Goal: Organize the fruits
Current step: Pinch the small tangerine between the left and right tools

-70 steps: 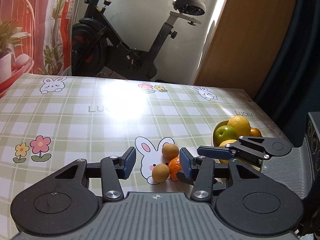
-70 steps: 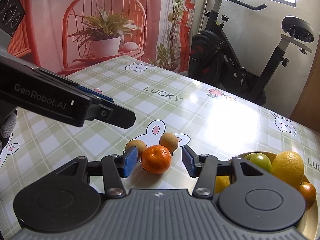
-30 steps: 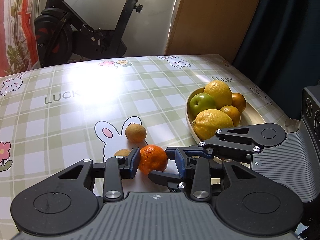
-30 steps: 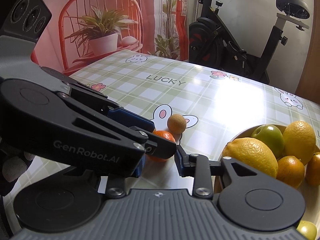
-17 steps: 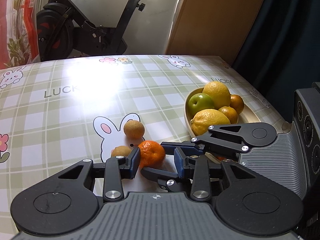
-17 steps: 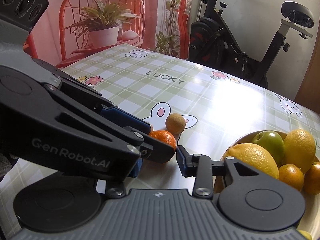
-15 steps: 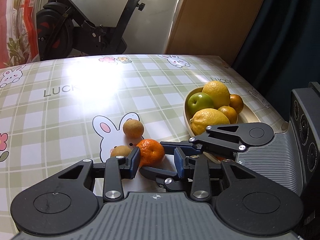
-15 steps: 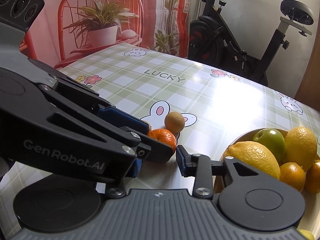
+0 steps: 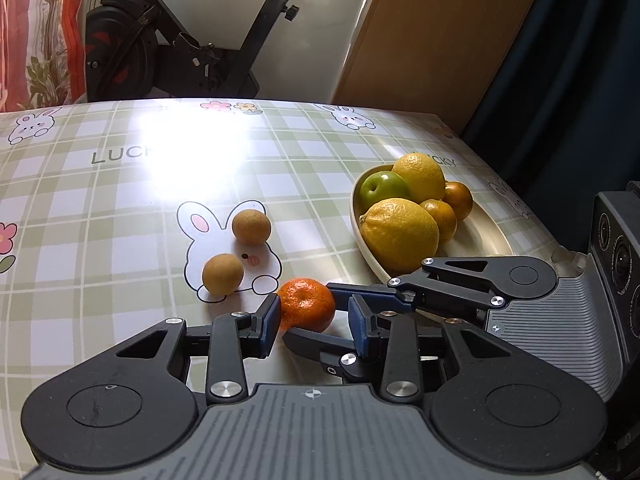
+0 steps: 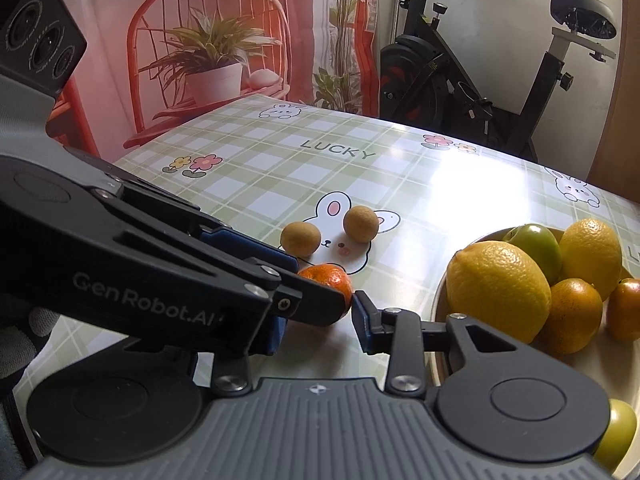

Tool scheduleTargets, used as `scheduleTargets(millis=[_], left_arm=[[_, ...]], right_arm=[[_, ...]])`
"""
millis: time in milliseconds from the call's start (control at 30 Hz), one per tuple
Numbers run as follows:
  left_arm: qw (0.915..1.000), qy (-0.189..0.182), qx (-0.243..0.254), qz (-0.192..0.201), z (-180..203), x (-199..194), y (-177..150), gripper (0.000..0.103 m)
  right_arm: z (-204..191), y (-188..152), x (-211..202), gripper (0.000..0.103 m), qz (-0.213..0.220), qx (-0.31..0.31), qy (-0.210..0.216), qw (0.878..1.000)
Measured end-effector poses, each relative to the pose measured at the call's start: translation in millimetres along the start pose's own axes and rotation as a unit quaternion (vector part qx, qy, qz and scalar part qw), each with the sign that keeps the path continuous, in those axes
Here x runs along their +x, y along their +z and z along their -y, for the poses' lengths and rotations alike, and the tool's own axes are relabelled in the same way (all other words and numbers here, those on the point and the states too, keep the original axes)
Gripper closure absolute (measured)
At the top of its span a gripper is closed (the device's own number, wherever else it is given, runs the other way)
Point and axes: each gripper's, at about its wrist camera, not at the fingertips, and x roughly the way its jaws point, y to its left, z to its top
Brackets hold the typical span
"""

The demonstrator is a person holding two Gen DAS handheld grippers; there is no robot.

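While five fruits already fill your cream oval bowl point(image 9: 486, 236) near the table's right edge, your left gripper point(image 9: 314, 318) and right gripper point(image 10: 320, 312) both stand half-open around the small orange mandarin point(image 9: 306, 304) without pinching it; two small round brown fruits point(image 9: 251, 227) remain mid-table.

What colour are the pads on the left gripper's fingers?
Dark blue pads on black fingers, clearest in the left wrist view.
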Motion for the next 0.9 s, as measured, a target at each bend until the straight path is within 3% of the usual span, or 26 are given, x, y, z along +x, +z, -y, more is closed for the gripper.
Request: scheduleTargets(millis=[200,433,900], left_arm=[[0.9997,0.001,-0.021,0.011,8,-7,-17,0.065],[0.9987,0.029,-0.039,0.016,3,-4,-18,0.065],[0.9982,0.015,-0.054,0.02,-4,-2,-23,0.065]], right_arm=[[-3,-9,-11,0.066,0.001,0.005,0.004,1.0],[-7,-8,-13,0.068,0.007,-0.003,0.003,1.0],[-4,-9,-2,0.064,-0.001,0.002,0.002,1.0]])
